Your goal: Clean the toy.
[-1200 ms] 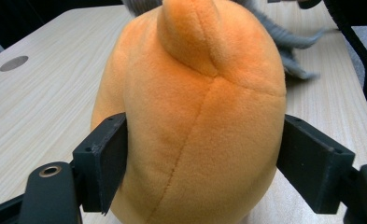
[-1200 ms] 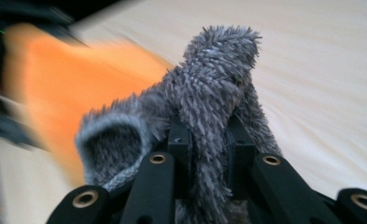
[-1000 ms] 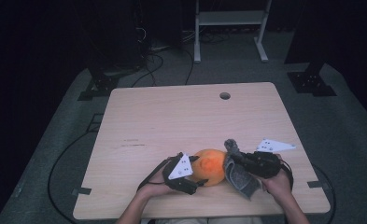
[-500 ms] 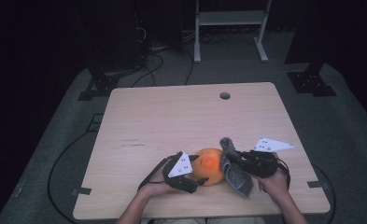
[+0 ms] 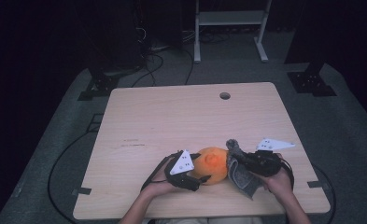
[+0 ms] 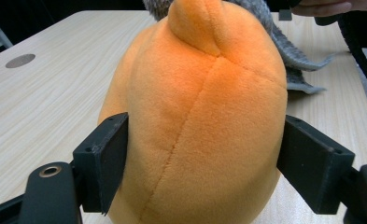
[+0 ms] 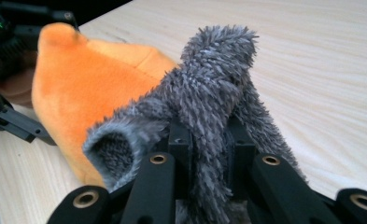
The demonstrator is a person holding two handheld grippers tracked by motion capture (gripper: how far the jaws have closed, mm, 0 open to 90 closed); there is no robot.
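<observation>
The orange plush toy (image 5: 212, 164) is sitting near the front edge of the pale wood-grain surface (image 5: 181, 121), with the left tongs (image 6: 204, 158) grasping its rounded, seamed body from both sides. Just beside it, touching its right flank, a shaggy grey cloth (image 5: 239, 170) is hanging from the right tongs (image 7: 209, 140), which are clenching a twisted fold of it. 1 round hole (image 5: 224, 95) is lying far back on the surface, well apart from both.
</observation>
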